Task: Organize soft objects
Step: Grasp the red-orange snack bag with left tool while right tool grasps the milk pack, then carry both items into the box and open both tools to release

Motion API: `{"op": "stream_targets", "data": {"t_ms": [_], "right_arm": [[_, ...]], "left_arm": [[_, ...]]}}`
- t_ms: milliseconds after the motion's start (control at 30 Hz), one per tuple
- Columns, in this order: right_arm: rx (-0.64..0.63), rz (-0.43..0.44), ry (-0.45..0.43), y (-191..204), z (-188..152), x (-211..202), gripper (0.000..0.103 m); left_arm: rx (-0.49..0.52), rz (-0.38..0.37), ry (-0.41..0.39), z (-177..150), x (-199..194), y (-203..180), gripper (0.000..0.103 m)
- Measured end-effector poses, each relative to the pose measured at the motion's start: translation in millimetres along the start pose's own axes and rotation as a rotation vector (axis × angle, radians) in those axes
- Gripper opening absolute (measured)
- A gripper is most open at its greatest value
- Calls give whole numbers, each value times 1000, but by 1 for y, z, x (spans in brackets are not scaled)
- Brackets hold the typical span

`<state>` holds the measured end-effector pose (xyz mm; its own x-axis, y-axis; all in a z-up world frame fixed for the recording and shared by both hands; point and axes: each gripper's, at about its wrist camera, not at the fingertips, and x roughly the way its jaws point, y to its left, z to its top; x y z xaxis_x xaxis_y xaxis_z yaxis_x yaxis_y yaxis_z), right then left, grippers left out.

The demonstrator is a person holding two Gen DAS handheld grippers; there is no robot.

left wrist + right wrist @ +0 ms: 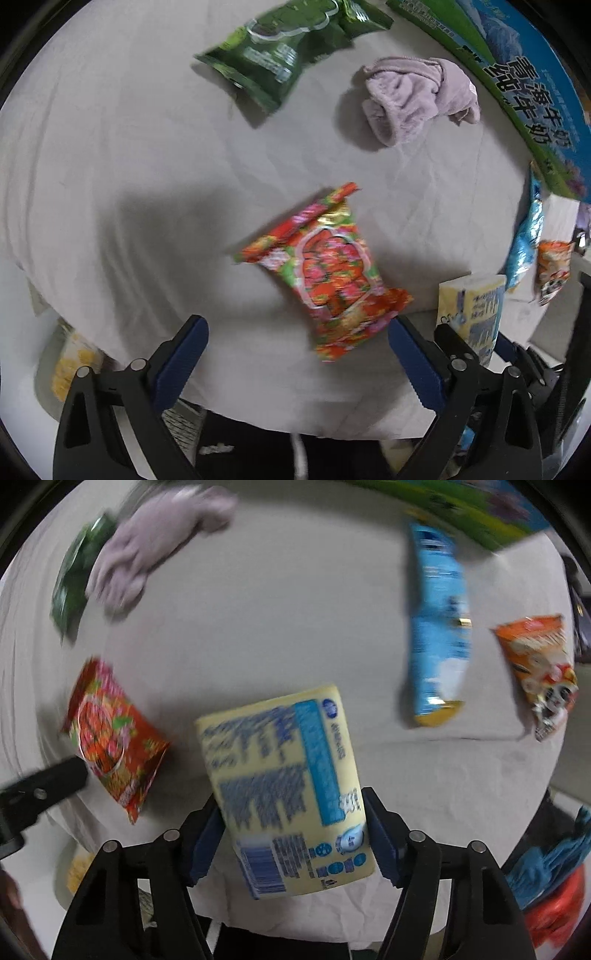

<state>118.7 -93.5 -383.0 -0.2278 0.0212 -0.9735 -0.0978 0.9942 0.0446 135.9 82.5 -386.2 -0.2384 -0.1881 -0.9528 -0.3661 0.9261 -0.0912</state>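
Note:
My right gripper (291,834) is shut on a pale yellow tissue pack (284,786) with blue print, held above the grey cloth surface (277,627); the pack also shows in the left wrist view (471,310). My left gripper (299,339) is open, its right finger beside the lower end of a red floral snack packet (325,273) that lies on the cloth. That packet also shows in the right wrist view (110,734). A lilac fluffy cloth (417,99) and a green snack bag (280,51) lie farther back.
A blue snack bag (439,635) and an orange snack packet (535,672) lie at the right. A large green-and-blue milk carton box (517,81) borders the far right. Blue and red bags (546,882) sit off the cloth's right edge. The cloth's front edge drops off near the grippers.

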Motion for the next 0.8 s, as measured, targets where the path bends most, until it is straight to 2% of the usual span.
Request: {"op": "stream_targets", "data": {"t_ms": [167, 300, 433, 567, 733, 800], "right_arm": [[49, 17, 4, -15, 5, 7, 67], [80, 40, 31, -33, 16, 17, 67], [110, 71, 64, -39, 21, 41, 67], [106, 70, 69, -41, 23, 57, 66], [83, 79, 55, -54, 22, 47, 65], [77, 96, 42, -47, 16, 38, 65]], "left_arm": [[-60, -55, 66, 20, 23, -8, 100], [-85, -25, 103, 31, 44, -13, 91], [-78, 4, 122, 37, 57, -17, 64], [0, 78, 55, 37, 50, -34, 53], [108, 168, -47, 27, 34, -50, 47], [139, 192, -90, 19, 25, -54, 47]]}}
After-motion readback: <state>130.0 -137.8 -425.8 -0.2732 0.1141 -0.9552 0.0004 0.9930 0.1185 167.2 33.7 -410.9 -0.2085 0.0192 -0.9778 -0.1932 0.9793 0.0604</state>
